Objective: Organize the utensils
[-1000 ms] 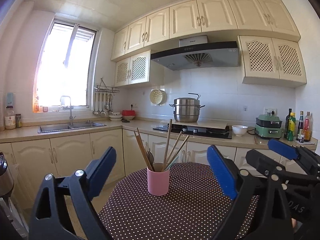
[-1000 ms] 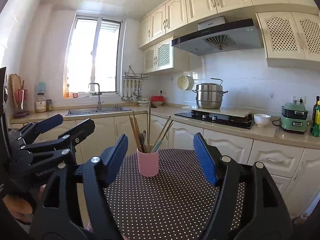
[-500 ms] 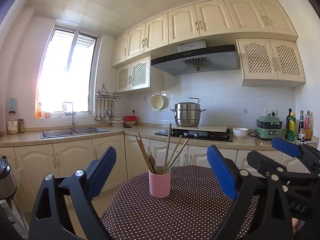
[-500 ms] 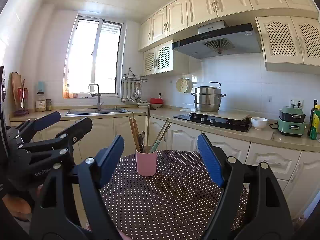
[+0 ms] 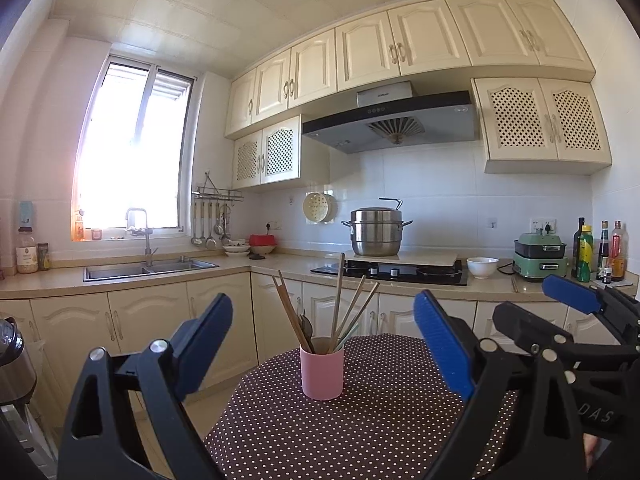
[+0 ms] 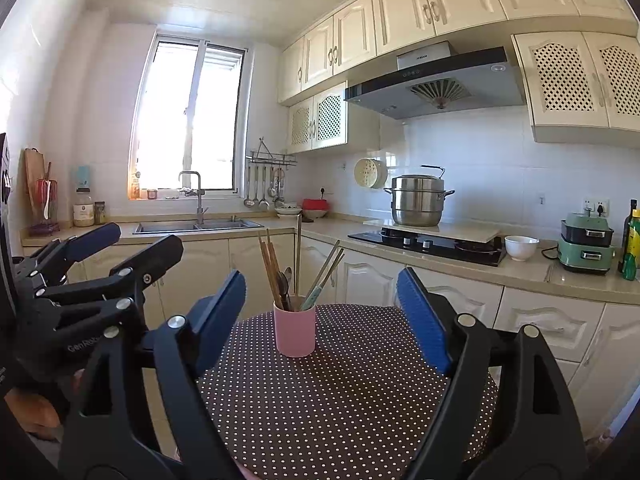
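my left gripper (image 5: 322, 344) gapes empty; my right gripper (image 6: 320, 308) is opening, empty. the pink cup (image 6: 295, 331) of utensils (image 6: 280, 276) stands ahead on the dotted table (image 6: 340, 400); i'd approach level, slowly.

Daylight from the window (image 5: 132, 160) above the sink (image 5: 150, 270) overexposes its panes, while both sharp fisheye views bend and darken toward their corners.
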Tool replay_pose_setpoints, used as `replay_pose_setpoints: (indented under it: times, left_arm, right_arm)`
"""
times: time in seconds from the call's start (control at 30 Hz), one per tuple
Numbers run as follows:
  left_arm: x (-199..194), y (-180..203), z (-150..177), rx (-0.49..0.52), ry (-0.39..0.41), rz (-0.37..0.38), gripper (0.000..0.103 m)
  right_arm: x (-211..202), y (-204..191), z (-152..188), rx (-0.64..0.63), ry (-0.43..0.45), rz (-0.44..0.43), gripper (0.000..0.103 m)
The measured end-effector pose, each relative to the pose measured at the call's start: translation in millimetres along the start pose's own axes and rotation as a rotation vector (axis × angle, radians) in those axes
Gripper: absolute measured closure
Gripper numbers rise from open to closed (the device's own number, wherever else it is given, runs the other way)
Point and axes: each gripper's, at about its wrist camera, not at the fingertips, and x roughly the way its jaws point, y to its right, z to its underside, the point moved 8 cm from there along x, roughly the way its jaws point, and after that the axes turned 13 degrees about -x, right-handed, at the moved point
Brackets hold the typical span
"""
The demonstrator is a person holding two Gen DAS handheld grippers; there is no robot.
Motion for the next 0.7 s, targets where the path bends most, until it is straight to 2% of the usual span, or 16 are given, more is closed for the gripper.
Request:
replay_pose_setpoints:
  times: [0.7]
  left_arm:
    - [6.1,1.6,1.7,0.004,-0.021,0.002,0.013]
  right_arm:
    - [6.6,0.4,1.7,0.015,-0.022,-0.016,0.025]
